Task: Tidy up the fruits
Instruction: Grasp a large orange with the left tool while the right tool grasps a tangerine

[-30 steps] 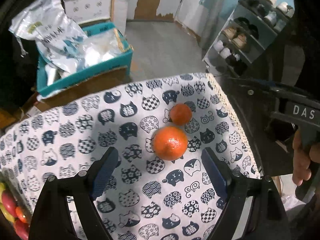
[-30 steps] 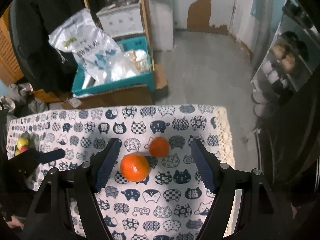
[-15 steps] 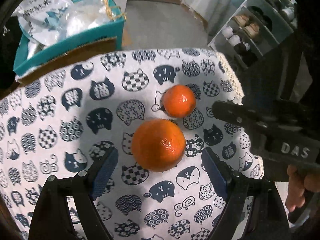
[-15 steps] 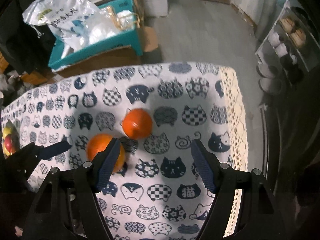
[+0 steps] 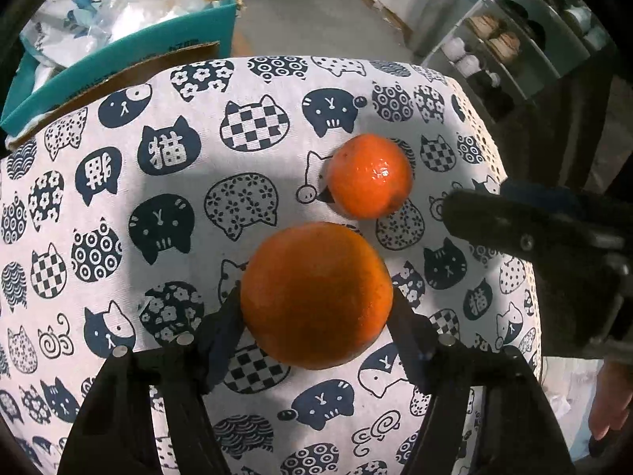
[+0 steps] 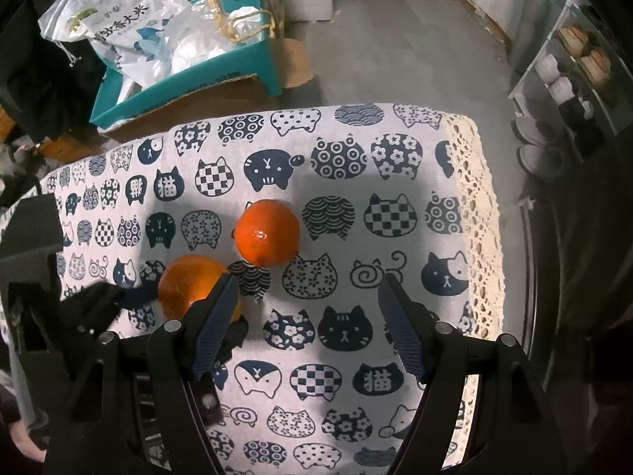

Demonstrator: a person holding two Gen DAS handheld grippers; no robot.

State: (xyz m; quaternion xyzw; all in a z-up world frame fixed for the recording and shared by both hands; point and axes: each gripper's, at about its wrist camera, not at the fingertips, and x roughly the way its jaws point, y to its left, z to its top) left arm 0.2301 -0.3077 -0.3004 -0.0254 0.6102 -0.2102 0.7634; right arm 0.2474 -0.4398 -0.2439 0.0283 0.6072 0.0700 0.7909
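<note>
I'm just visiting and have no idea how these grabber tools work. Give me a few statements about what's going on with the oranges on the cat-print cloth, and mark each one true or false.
1. The left gripper has its fingers closed against the larger orange. True.
2. The right gripper is holding the smaller orange. False: its fingers are spread open and empty, with the smaller orange lying on the cloth beyond them.
3. Both oranges are on the cat-print tablecloth. True.
4. The teal crate sits on the table beside the oranges. False: it stands on the floor beyond the table's far edge.
5. The two oranges are the same size. False: the one between the left fingers looks larger in both views.
</note>
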